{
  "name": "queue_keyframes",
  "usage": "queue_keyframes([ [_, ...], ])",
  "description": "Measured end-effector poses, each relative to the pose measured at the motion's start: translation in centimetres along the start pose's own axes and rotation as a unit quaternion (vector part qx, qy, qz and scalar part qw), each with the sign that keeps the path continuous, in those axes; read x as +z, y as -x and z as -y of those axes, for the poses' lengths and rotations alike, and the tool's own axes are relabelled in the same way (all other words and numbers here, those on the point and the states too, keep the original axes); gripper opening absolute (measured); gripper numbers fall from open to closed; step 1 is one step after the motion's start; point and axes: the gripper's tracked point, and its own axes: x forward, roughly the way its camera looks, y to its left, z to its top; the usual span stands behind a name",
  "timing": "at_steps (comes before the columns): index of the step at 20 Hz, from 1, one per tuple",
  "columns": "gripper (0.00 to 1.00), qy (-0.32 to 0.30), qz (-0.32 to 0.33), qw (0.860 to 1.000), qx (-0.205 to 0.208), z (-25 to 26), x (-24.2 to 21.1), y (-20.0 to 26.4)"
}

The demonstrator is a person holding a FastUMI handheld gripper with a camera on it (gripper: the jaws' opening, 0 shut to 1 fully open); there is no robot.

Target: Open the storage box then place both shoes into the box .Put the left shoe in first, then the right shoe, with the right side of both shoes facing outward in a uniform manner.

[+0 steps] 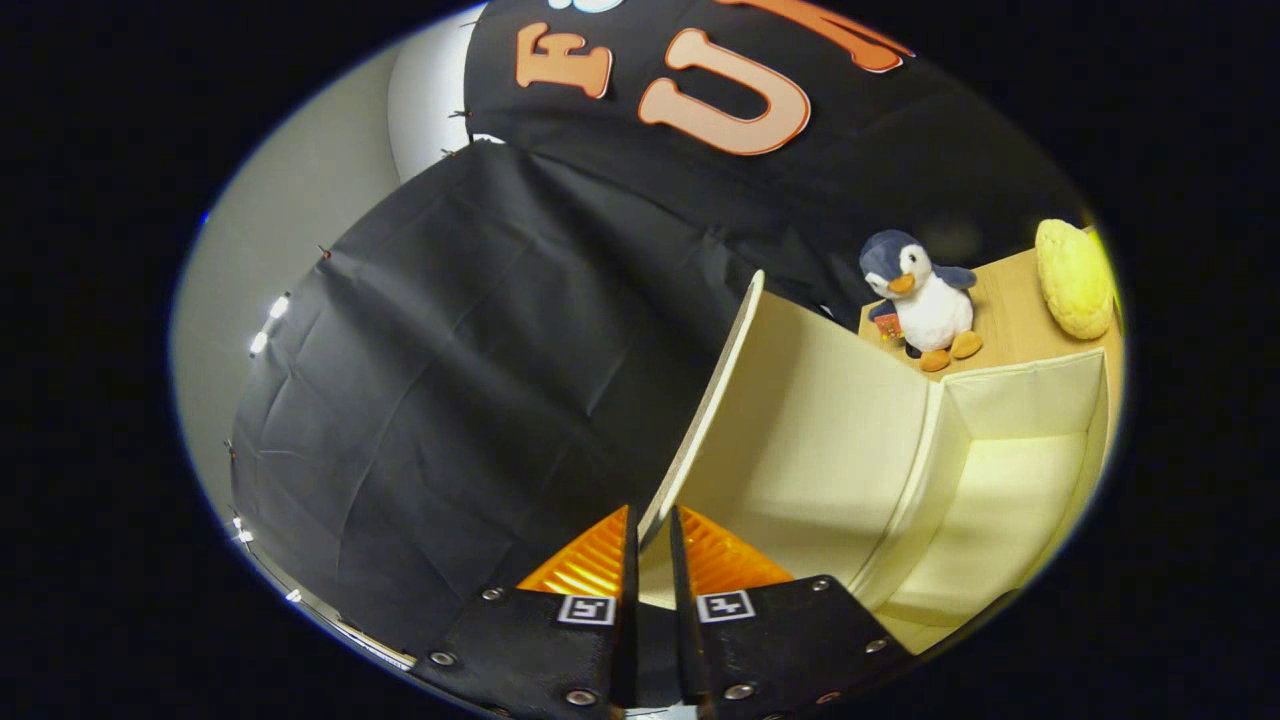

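Gripper view shows the gripper (650, 540) clamped on the raised lid (800, 420) edge of the storage box (1010, 480); a thin-edge slip would let it drop shut.

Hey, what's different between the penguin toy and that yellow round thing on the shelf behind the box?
The penguin toy is blue-grey and white with orange beak and feet; the yellow round thing is one pale yellow all over. The penguin stands upright with shaped head and wings; the yellow thing is a plain bumpy oval, and I cannot tell what it is. Both sit on the tan shelf beyond the open storage box, whose lid the tongs pinch.
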Motion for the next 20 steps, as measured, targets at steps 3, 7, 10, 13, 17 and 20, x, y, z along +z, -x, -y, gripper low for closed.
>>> queue_keyframes([
  [3, 0.77, 0.029, -0.01, 0.998, -0.047, 2.2, -0.9, -0.7],
  [7, 0.98, 0.027, 0.012, 0.996, -0.086, 4.8, -0.8, 1.2],
  [10, 0.98, 0.036, 0.041, 0.989, -0.134, 8.4, 0.5, 4.3],
  [13, 0.98, 0.037, 0.068, 0.98, -0.183, 12.1, 1.4, 8.1],
  [17, 0.98, 0.025, 0.091, 0.968, -0.231, 16.7, 1.7, 13.7],
  [20, 0.98, 0.023, 0.1, 0.955, -0.277, 20.3, 1.1, 18.2],
])
